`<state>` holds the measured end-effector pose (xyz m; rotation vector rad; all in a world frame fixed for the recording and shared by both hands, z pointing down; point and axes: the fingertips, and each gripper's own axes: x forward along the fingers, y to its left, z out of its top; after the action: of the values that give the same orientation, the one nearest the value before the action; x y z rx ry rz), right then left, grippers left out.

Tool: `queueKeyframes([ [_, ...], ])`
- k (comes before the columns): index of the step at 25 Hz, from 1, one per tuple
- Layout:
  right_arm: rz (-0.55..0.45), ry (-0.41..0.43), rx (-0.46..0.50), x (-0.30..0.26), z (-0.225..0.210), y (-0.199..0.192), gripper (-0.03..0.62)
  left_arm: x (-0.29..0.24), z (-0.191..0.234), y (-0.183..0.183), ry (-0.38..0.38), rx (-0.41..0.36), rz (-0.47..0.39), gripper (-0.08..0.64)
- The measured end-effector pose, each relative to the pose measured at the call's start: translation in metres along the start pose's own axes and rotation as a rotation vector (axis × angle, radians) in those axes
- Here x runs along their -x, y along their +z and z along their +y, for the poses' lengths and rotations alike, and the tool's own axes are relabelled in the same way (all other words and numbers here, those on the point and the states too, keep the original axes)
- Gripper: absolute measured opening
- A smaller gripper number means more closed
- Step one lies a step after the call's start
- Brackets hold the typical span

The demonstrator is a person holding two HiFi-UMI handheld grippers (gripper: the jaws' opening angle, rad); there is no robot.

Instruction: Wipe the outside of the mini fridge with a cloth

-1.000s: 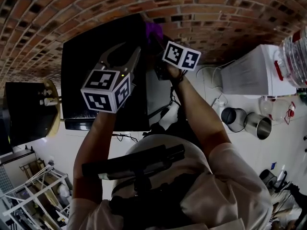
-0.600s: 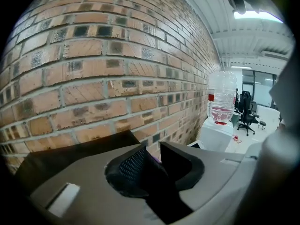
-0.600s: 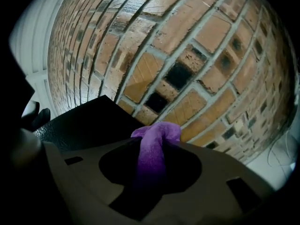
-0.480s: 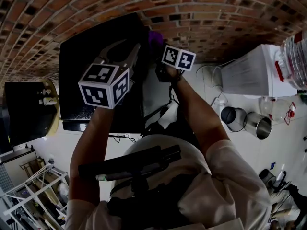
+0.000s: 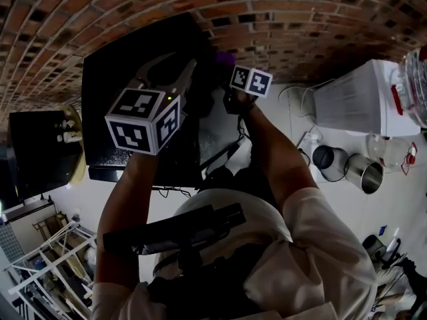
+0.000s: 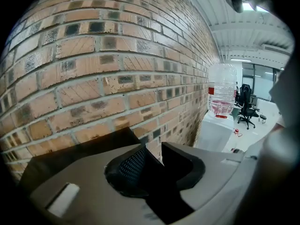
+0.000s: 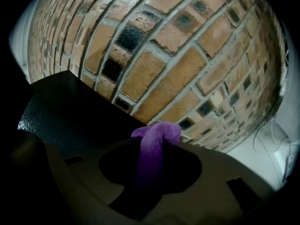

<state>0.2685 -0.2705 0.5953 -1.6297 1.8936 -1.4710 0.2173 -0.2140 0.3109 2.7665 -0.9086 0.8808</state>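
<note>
Nearest us a black bar (image 5: 175,229) lies across our chest, and our two bare forearms reach forward out of pale sleeves (image 5: 320,245). Our left gripper (image 5: 175,69) comes first, its marker cube (image 5: 143,120) turned toward us. It hangs over the top of the black fridge (image 5: 120,59), and we cannot tell whether it touches the surface. Its jaws stand at a narrow gap and are opening, with nothing between them. A little further on and to the right, our right gripper (image 7: 152,146) is held at the fridge's far right corner. Its jaws are clamped on the purple cloth (image 7: 157,131), and a rounded fold of the cloth pokes out past the tips toward the wall (image 5: 280,19). From that gripper's own view the fridge's dark, speckled top lies just to the left of the cloth, but we cannot say whether the two touch. The brick wall rises directly behind the fridge. Well off to the right on the white floor (image 5: 393,205) stand two metal cups (image 5: 363,173). Beyond them is a white dispenser (image 5: 350,99) against the wall, carrying a clear bottle (image 6: 221,95). Farthest off, in the left gripper view, an office chair (image 6: 247,109) stands past the dispenser.
</note>
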Motion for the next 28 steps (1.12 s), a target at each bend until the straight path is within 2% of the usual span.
queueKeyframes([
  [5,0.067,-0.077,0.004,-0.008,-0.031,-0.021,0.137,-0.003,-0.003,-0.003,-0.006,-0.034,0.038,0.101],
  [8,0.079,-0.096,0.004,-0.011,-0.038,-0.024,0.137,-0.007,-0.011,-0.010,-0.042,-0.141,0.110,0.108],
  [10,0.087,-0.098,0.006,-0.012,-0.040,-0.025,0.137,-0.008,-0.015,-0.014,-0.057,-0.181,0.138,0.108],
  [15,0.104,-0.109,0.023,-0.016,-0.045,-0.029,0.137,-0.007,-0.015,-0.013,-0.069,-0.169,0.119,0.081],
  [21,0.147,-0.144,0.027,-0.018,-0.057,-0.041,0.137,-0.007,-0.015,-0.012,-0.067,-0.164,0.111,0.081],
  [28,0.143,-0.159,0.040,-0.017,-0.065,-0.040,0.136,-0.007,-0.015,-0.011,-0.070,-0.161,0.106,0.081],
])
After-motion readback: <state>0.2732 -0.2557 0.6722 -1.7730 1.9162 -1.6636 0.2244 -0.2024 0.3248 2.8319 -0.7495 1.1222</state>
